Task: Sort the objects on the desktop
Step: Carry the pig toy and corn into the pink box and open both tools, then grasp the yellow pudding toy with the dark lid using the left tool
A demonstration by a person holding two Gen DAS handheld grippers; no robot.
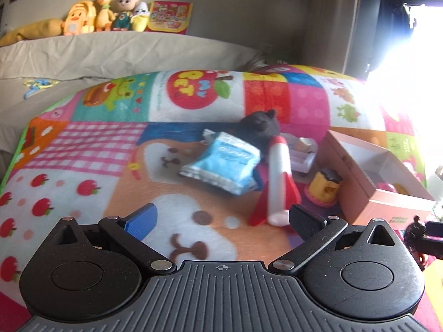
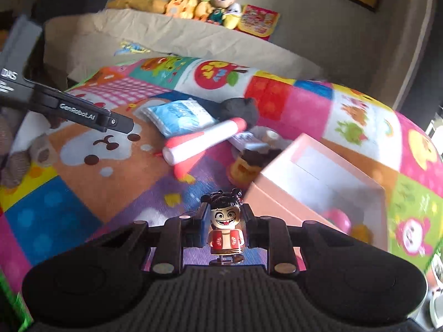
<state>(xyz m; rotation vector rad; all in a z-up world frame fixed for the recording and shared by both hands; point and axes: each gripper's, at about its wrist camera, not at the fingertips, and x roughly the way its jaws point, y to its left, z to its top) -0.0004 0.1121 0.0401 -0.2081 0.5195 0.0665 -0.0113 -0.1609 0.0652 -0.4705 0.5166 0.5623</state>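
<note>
Standing upright at lower centre of the right wrist view, a small figurine (image 2: 225, 227) is pinched between the fingers of the right gripper (image 2: 224, 228). The left gripper (image 1: 221, 218) is held spread over the patchwork blanket (image 1: 83, 144), nothing between its fingers, with the toy rocket (image 1: 279, 177) just above its right finger.

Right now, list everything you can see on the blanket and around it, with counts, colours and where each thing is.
figurine: one, black hair, red jacket, clamped in right tool
rocket: one, red and white, mid-blanket
blue packet: one, left of rocket
dark plush: one, black, behind packet
yellow toy: one, between rocket and box
pink box: one, open, right side
blanket: one, multicoloured patchwork
stuffed toys: several, mostly yellow, far ledge
left tool: open, empty
right tool: shut on figurine
</note>
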